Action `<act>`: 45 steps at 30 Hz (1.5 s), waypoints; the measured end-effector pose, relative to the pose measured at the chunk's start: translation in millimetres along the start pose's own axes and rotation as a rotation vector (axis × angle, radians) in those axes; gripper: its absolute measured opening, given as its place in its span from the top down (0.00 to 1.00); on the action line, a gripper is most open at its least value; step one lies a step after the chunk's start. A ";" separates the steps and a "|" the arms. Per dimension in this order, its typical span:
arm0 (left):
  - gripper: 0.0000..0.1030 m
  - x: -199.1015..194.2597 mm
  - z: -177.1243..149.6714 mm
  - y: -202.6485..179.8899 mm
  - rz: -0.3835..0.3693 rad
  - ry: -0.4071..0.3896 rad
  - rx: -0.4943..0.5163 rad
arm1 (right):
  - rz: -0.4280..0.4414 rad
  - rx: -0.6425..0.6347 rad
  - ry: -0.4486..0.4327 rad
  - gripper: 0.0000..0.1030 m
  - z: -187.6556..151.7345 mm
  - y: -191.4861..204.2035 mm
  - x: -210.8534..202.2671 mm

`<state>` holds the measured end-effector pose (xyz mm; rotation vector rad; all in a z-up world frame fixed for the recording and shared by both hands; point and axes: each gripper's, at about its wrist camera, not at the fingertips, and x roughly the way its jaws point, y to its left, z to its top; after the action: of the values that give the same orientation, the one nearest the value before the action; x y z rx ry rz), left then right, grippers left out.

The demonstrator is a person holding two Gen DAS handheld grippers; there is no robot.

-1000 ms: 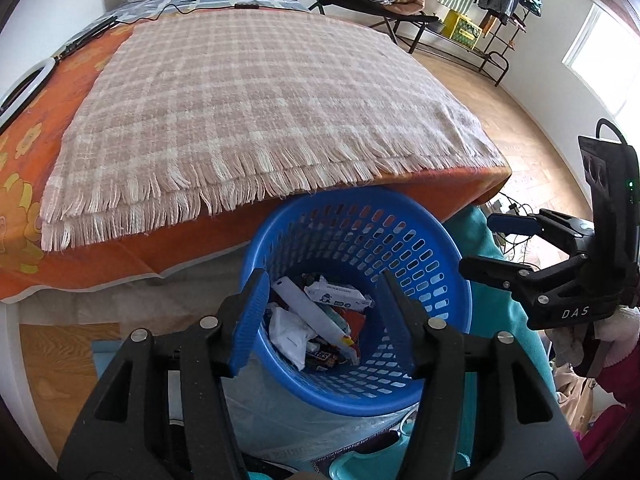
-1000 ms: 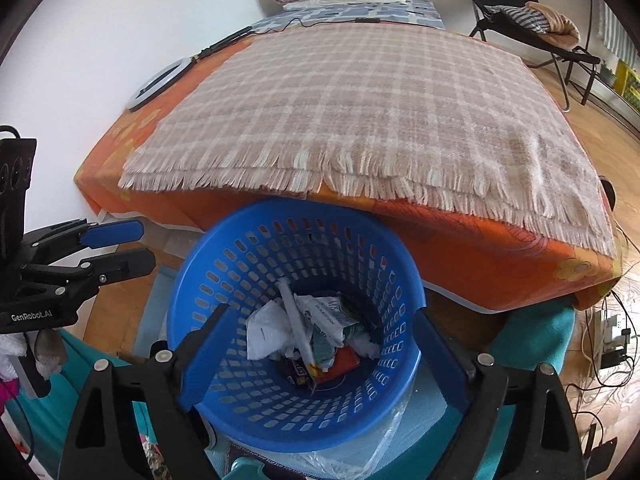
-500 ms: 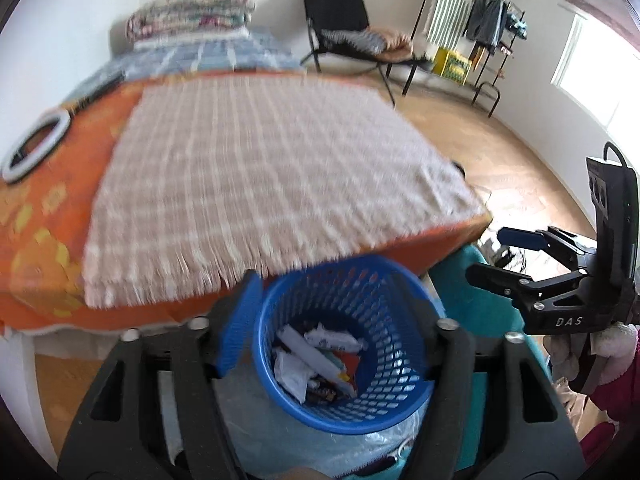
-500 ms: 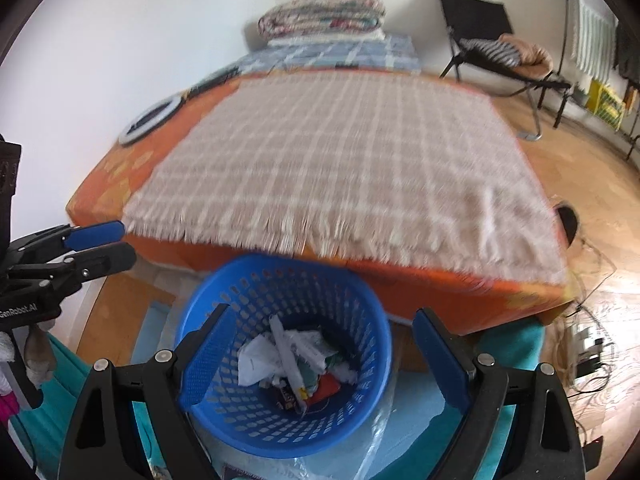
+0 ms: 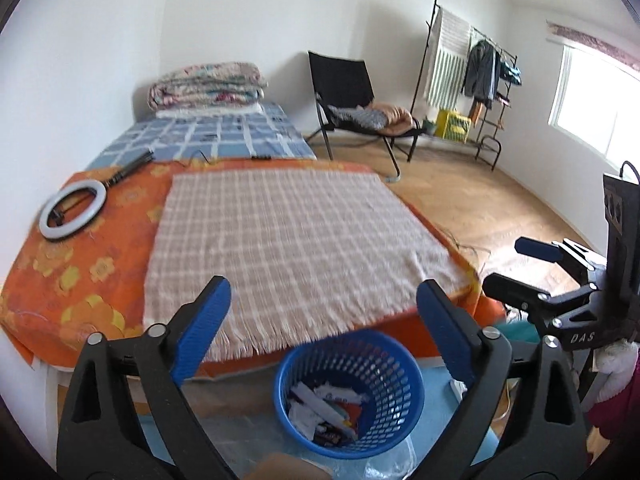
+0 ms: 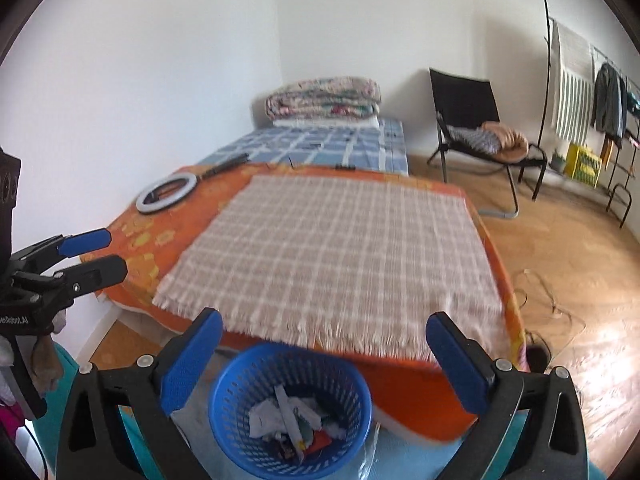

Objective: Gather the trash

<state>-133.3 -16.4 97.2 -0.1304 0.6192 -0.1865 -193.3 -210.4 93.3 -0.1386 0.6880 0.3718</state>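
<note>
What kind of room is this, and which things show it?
Most likely a bedroom at home. A bed with a checked blanket stands by the wall, folded quilts are stacked at its far end, and a clothes rack stands near the window.

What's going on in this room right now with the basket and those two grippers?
A person is collecting trash with two handheld grippers. The blue basket sits on the floor at the foot of the bed, holding wrappers and crumpled paper. The left gripper and right gripper are both open, empty, and above it.
</note>
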 end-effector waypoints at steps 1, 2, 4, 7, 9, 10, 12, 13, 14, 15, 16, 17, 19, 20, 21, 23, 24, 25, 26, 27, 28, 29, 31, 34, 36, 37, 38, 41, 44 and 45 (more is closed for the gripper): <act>0.02 -2.5 3.8 -0.3 0.007 -0.007 -0.003 | -0.001 -0.003 -0.012 0.00 3.7 1.0 -3.3; 0.02 -4.6 6.7 -0.4 0.012 -0.013 -0.003 | -0.004 -0.005 -0.022 0.00 7.1 1.5 -6.6; 0.02 -8.2 11.5 -0.8 0.018 -0.020 0.002 | -0.008 -0.006 -0.035 0.00 12.4 1.1 -10.0; 0.01 -9.6 17.4 -3.0 0.039 -0.025 0.014 | -0.003 0.007 -0.052 0.00 18.3 -4.4 -12.9; 0.01 -7.3 20.0 -3.8 0.052 -0.028 0.010 | 0.007 0.019 -0.058 0.00 21.5 -9.1 -12.0; 0.01 -5.4 20.0 -4.3 0.056 -0.027 0.007 | 0.015 0.025 -0.061 0.00 22.9 -11.4 -11.1; 0.01 3.2 21.9 -4.7 0.061 -0.015 0.004 | 0.029 0.028 -0.066 0.00 25.6 -15.6 -7.6; 0.01 7.6 22.1 -4.8 0.064 -0.010 0.004 | 0.034 0.027 -0.069 0.00 27.4 -17.4 -4.5; 0.01 13.6 23.3 -4.7 0.070 -0.004 0.003 | 0.038 0.025 -0.071 0.00 28.5 -18.9 -1.7; 0.01 18.2 24.3 -4.9 0.075 -0.002 0.001 | 0.042 0.022 -0.072 0.00 30.7 -20.6 3.0; 0.01 25.7 26.5 -3.9 0.080 0.000 -0.006 | 0.047 0.019 -0.073 0.00 33.1 -22.3 8.0; 0.01 30.5 27.1 -3.0 0.079 0.004 -0.012 | 0.053 0.017 -0.072 0.00 35.6 -24.2 13.0; 0.01 45.8 31.6 0.4 0.069 0.019 -0.034 | 0.061 0.015 -0.072 0.00 39.8 -27.8 20.8; 0.01 52.2 33.3 1.5 0.067 0.023 -0.040 | 0.065 0.015 -0.073 0.00 42.5 -30.1 26.6; 0.01 59.3 35.2 3.1 0.065 0.026 -0.045 | 0.068 0.017 -0.075 0.00 44.6 -32.4 32.0; 0.01 73.9 38.8 5.4 0.064 0.034 -0.050 | 0.075 0.026 -0.075 0.00 48.8 -39.1 43.8; 0.01 80.8 40.4 6.8 0.064 0.039 -0.050 | 0.078 0.030 -0.074 0.00 50.3 -41.4 48.8; 0.01 87.7 41.7 8.2 0.065 0.043 -0.051 | 0.081 0.033 -0.073 0.00 52.1 -44.3 55.1; 0.01 95.4 42.6 10.3 0.068 0.047 -0.053 | 0.080 0.035 -0.071 0.00 53.9 -47.3 62.0; 0.01 104.2 43.3 13.0 0.070 0.052 -0.059 | 0.081 0.037 -0.071 0.00 54.7 -49.9 67.5; 0.01 112.1 43.6 15.6 0.070 0.057 -0.064 | 0.083 0.040 -0.071 0.00 55.7 -52.7 74.5; 0.01 118.0 43.4 18.2 0.069 0.062 -0.069 | 0.083 0.043 -0.068 0.00 56.5 -55.1 81.6; 0.01 132.0 42.0 24.4 0.067 0.074 -0.084 | 0.084 0.049 -0.059 0.00 57.5 -58.5 96.5; 0.01 149.7 36.6 35.6 0.068 0.094 -0.113 | 0.078 0.051 -0.043 0.00 55.7 -61.8 116.7; 0.01 157.8 31.8 41.5 0.067 0.115 -0.124 | 0.071 0.049 -0.035 0.00 53.2 -63.2 127.3; 0.01 162.8 29.3 44.9 0.064 0.127 -0.130 | 0.069 0.049 -0.029 0.00 51.9 -64.2 131.9; 0.01 167.1 27.0 48.2 0.064 0.135 -0.136 | 0.069 0.052 -0.019 0.00 49.8 -65.2 138.7; 0.01 176.0 21.4 57.3 0.074 0.147 -0.152 | 0.058 0.055 0.000 0.00 43.9 -67.5 154.3; 0.01 183.8 15.3 64.5 0.079 0.161 -0.166 | 0.041 0.043 0.022 0.00 38.9 -65.9 166.9; 0.01 186.9 13.5 66.0 0.080 0.170 -0.168 | 0.042 0.044 0.028 0.00 38.3 -65.8 171.5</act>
<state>32.8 9.1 -8.9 -0.2530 0.8081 -0.0678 -23.9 -212.3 12.7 -0.0879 0.7269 0.3958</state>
